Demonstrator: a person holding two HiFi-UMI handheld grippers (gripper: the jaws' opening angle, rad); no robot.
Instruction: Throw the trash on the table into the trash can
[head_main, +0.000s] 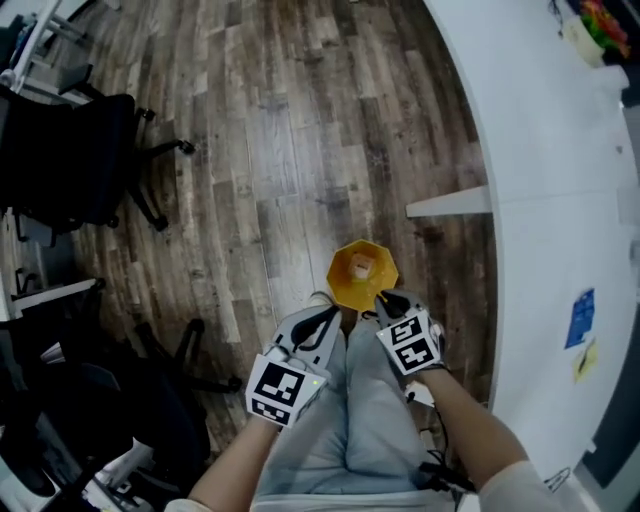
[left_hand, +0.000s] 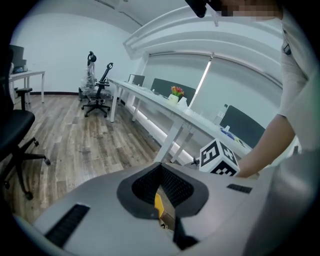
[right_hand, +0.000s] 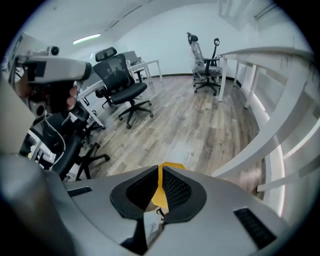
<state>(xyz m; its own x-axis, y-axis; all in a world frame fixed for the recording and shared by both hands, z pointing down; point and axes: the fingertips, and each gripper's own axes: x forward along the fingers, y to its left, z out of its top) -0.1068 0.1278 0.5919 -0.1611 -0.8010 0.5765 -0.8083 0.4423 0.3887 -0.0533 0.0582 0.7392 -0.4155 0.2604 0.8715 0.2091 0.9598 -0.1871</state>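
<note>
Above a grey-brown wood-plank floor (head_main: 280, 150), just beside the edge of a curved white table (head_main: 560, 200), a person holds two grey grippers side by side, with a yellow six-sided paper container (head_main: 362, 272) held between their tips, its open mouth facing up at the head camera. The left gripper (head_main: 325, 303) is closed on the container's left rim, and the right gripper (head_main: 388, 300) is pinched nearly together on its right rim. Each gripper view shows a thin yellow edge clamped between black ribbed pads (right_hand: 175, 187), and a black office chair (head_main: 70, 160) stands well apart at the left.
</note>
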